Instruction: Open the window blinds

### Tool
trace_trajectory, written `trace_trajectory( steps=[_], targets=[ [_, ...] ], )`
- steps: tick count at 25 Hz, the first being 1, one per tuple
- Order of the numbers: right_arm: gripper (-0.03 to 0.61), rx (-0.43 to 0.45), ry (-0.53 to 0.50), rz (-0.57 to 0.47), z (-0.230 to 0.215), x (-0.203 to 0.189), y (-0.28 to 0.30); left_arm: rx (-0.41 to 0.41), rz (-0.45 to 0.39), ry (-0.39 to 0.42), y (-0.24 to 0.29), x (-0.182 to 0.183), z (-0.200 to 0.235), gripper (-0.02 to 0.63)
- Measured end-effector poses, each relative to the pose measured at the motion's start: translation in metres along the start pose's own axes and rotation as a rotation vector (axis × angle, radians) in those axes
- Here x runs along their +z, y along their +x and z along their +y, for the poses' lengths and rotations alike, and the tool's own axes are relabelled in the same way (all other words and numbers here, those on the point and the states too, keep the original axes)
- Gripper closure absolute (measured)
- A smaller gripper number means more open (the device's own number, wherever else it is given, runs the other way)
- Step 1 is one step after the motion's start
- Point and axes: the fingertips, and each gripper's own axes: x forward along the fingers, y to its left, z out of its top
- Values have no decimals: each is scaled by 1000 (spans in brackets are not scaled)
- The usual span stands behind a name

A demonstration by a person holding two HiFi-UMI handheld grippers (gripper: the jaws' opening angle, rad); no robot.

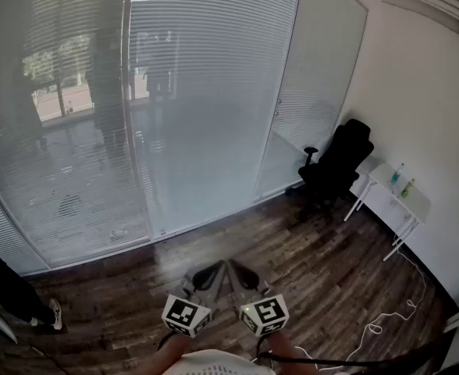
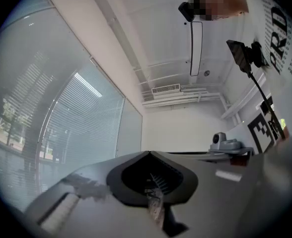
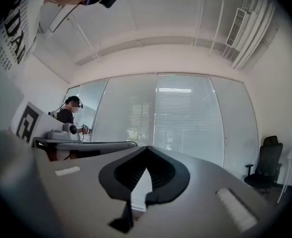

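White slatted blinds (image 1: 214,92) hang shut over a tall glass wall across the room; the left panel (image 1: 58,131) lets some outdoor view through. My two grippers are low and near my body, well back from the glass. The left gripper (image 1: 214,270) and right gripper (image 1: 237,270) sit side by side, tips nearly touching. In the left gripper view the left gripper (image 2: 148,153) has its jaws together on nothing, with the blinds (image 2: 81,128) off to its left. The right gripper (image 3: 146,148) is likewise shut and empty, facing the blinds (image 3: 183,118) straight ahead.
A black office chair (image 1: 335,166) stands in the right corner beside a small white table (image 1: 401,190) with two bottles. A white cable (image 1: 386,319) trails on the wooden floor at right. A person's shoe (image 1: 54,315) shows at left; another person (image 3: 69,114) stands at the far left.
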Motion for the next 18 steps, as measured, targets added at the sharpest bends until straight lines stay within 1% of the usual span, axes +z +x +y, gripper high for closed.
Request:
trace_trajectory(
  steps=[4,9,18],
  targets=[
    [572,-4,-5,3,-2,2,3,3,5,-1,2,1,2,621],
    [571,-50,-14,-29,-5,1,2,-12,0,-10,3,-1,2,621],
    [571,-35,0,-19,-5,0,1,-54,-3,-1,5,-1,-1,621]
  ],
)
